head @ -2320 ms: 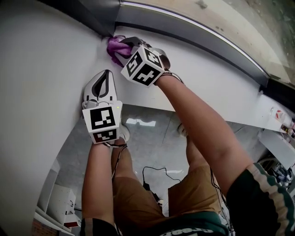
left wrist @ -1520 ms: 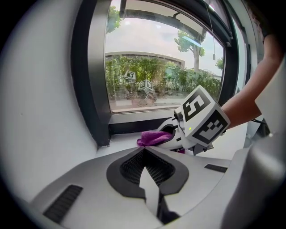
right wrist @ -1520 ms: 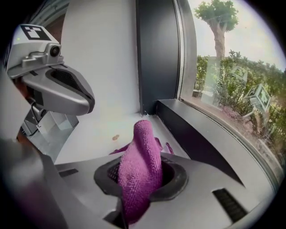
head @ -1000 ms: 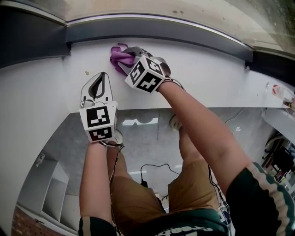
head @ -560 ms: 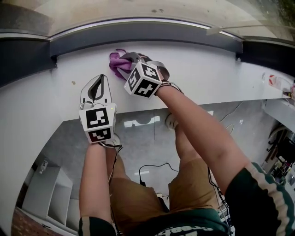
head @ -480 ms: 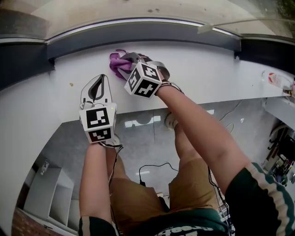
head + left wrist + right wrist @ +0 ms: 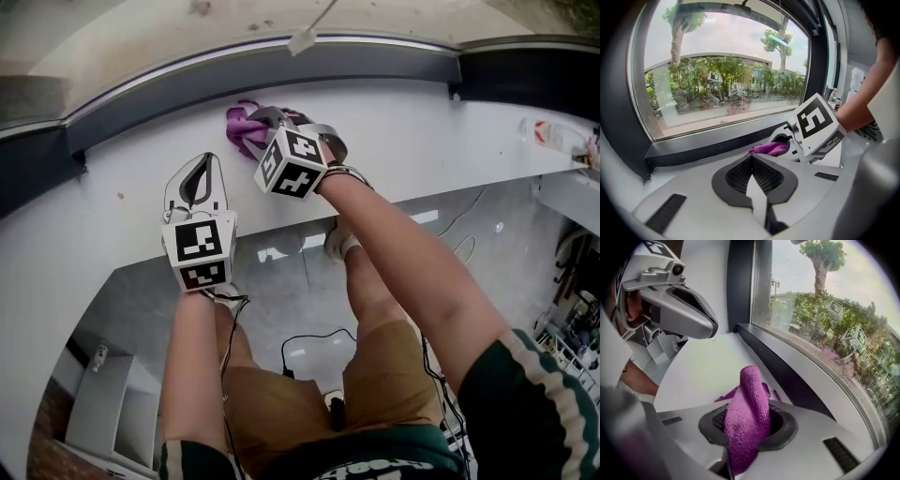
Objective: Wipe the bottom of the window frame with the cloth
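- My right gripper (image 7: 746, 430) has its jaws clamped on the purple cloth (image 7: 746, 414). One fold stands up between them and the rest trails ahead of them onto the white sill (image 7: 441, 127).
- My left gripper (image 7: 751, 158) has its jaws pressed together with nothing between them. It sits over the sill, beside the right jaws.
- The bottom of the window frame (image 7: 790, 377) is the dark strip just ahead of the right jaws.
- Judgement: wiping is at most partly done, as long stretches of the strip extend to both sides of the cloth.
- Not determinable: whether the cloth touches the strip or only the sill.
- No wiped or soiled zones can be made out.
- Both ends of the strip are cut off.
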Tool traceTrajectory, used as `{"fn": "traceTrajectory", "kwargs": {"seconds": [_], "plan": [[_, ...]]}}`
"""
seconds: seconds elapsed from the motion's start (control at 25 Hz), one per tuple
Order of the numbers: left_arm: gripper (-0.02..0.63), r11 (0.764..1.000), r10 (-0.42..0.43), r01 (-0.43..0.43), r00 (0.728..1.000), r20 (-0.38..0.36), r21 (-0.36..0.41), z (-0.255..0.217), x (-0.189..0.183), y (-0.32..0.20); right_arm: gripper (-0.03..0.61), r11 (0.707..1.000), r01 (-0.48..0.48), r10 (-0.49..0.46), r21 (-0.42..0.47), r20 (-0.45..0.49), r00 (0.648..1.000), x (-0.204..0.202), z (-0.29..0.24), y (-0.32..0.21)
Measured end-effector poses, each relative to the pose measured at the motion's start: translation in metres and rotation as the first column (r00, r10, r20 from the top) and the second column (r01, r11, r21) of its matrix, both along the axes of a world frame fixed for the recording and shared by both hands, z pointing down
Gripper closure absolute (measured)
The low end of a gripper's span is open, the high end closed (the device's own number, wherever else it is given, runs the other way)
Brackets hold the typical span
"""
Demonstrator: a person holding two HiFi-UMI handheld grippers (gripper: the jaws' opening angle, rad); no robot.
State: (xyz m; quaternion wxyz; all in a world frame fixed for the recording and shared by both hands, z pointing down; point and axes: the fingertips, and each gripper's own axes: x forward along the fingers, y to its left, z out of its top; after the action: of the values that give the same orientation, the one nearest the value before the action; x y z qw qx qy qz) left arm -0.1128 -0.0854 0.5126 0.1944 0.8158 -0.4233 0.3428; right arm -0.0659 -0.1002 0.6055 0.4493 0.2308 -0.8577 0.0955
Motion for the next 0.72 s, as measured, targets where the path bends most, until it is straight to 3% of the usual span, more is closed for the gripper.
{"fn": "traceTrajectory", "kwargs": {"seconds": [0.72], "plan": [[0.604,0.99,0.136,-0.136,0.991,-0.017,-0.023,0.007,0.115,0.01,0.488,0.995,-0.102,0.103,0.009,-0.03,0.994,0.121,0.002,0.012]]}}
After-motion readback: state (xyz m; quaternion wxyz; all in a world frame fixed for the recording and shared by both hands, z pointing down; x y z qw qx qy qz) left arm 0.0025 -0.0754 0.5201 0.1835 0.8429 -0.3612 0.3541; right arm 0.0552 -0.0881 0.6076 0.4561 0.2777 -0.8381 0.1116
